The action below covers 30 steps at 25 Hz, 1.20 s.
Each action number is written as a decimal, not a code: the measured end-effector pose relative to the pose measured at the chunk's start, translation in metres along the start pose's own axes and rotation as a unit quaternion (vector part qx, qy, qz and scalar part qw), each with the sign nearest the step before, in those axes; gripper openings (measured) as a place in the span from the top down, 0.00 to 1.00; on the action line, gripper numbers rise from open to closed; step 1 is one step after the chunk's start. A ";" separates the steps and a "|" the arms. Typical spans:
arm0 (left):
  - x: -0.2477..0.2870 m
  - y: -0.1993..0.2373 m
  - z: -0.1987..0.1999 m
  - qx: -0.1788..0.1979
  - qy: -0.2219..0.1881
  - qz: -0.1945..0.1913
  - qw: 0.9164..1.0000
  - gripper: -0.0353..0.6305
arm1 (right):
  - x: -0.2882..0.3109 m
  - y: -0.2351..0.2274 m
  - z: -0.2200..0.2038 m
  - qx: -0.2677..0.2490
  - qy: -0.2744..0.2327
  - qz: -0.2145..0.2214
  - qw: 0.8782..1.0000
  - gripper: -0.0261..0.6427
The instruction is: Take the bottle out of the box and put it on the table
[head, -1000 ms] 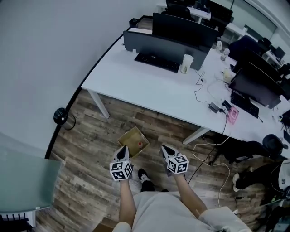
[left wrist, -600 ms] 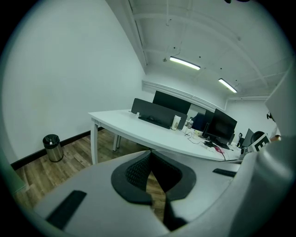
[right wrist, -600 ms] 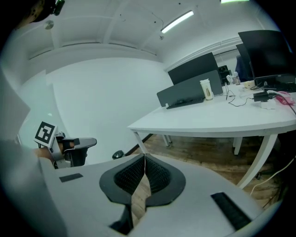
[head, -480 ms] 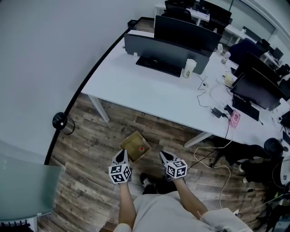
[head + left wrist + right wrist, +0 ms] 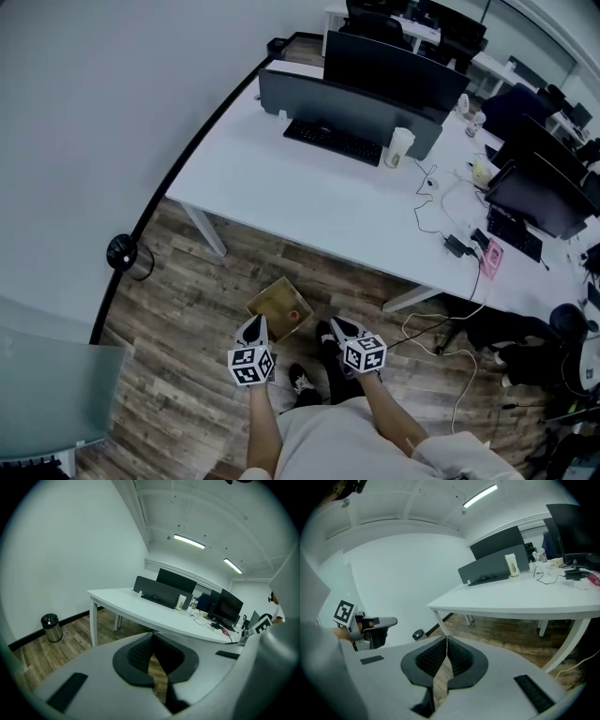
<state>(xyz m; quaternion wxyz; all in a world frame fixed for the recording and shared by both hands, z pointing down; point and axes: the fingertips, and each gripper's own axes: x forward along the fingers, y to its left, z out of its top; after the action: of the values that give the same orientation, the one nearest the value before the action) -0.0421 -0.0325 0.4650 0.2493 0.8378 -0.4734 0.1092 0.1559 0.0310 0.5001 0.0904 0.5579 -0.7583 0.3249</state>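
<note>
Listed: dark monitors, keyboard, pale cup, loose cables; round bin stood on wood floor.

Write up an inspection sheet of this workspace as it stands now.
Surface: white table, near part bare; wood floor below.
Job's things: open box on the floor in front of the table, a small red thing inside; the bottle cannot be clearly made out.
Clutter: keyboard, monitor and cup at the table's far side.
Grippers: left gripper and right gripper both shut and empty, over the floor beside the box.
Cables: black cable on the table; white cable on the floor.
Surroundings: bin by the wall.
</note>
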 end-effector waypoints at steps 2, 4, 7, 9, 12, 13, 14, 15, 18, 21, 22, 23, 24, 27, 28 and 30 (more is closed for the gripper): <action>0.010 0.007 0.001 -0.004 0.003 0.008 1.000 0.92 | 0.021 -0.003 0.006 -0.004 0.010 0.009 1.000 0.90; 0.017 0.014 0.002 -0.010 0.006 0.016 1.000 0.92 | 0.039 -0.003 0.013 -0.014 0.022 0.018 0.999 0.90; 0.027 0.024 0.004 -0.024 0.008 0.036 0.999 0.93 | 0.065 -0.005 0.022 -0.046 0.046 0.029 0.997 0.90; 0.039 0.038 0.006 -0.035 0.009 0.051 0.998 0.92 | 0.090 -0.006 0.026 -0.069 0.063 0.035 0.995 0.90; 0.063 0.055 0.003 -0.049 0.014 0.071 0.996 0.93 | 0.129 -0.009 0.030 -0.084 0.086 0.057 0.991 0.90; 0.068 0.056 -0.002 -0.057 0.018 0.077 0.995 0.93 | 0.137 -0.011 0.029 -0.091 0.097 0.066 0.989 0.90; 0.072 0.055 -0.008 -0.065 0.021 0.082 0.994 0.92 | 0.143 -0.014 0.026 -0.100 0.110 0.074 0.986 0.90; 0.075 0.055 -0.013 -0.071 0.024 0.086 0.993 0.93 | 0.148 -0.016 0.021 -0.109 0.121 0.080 0.983 0.90; 0.088 0.060 -0.030 -0.082 0.030 0.098 0.991 0.92 | 0.170 -0.026 0.005 -0.121 0.147 0.095 0.977 0.90; 0.095 0.062 -0.055 -0.097 0.041 0.119 0.987 0.92 | 0.190 -0.036 -0.016 -0.123 0.178 0.123 0.969 0.90; 0.097 0.062 -0.063 -0.100 0.044 0.122 0.986 0.93 | 0.195 -0.038 -0.020 -0.130 0.187 0.129 0.965 0.90; 0.101 0.062 -0.069 -0.103 0.046 0.123 0.986 0.93 | 0.201 -0.042 -0.022 -0.141 0.194 0.133 0.962 0.90; 0.104 0.063 -0.074 -0.105 0.048 0.122 0.986 0.93 | 0.207 -0.045 -0.024 -0.155 0.200 0.135 0.958 0.90; 0.104 0.074 -0.090 -0.114 0.054 0.128 0.984 0.93 | 0.229 -0.045 -0.041 -0.198 0.220 0.147 0.944 0.90; 0.103 0.078 -0.097 -0.117 0.056 0.132 0.983 0.93 | 0.237 -0.044 -0.049 -0.213 0.227 0.155 0.938 0.90; 0.106 0.084 -0.113 -0.123 0.057 0.137 0.981 0.93 | 0.251 -0.048 -0.065 -0.242 0.241 0.170 0.924 0.90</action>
<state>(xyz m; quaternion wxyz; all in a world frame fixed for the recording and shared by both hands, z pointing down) -0.0519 -0.0878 0.6319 0.3599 0.7203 -0.5783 0.1312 0.0940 -0.1363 0.6947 0.3463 0.2863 -0.8526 0.2669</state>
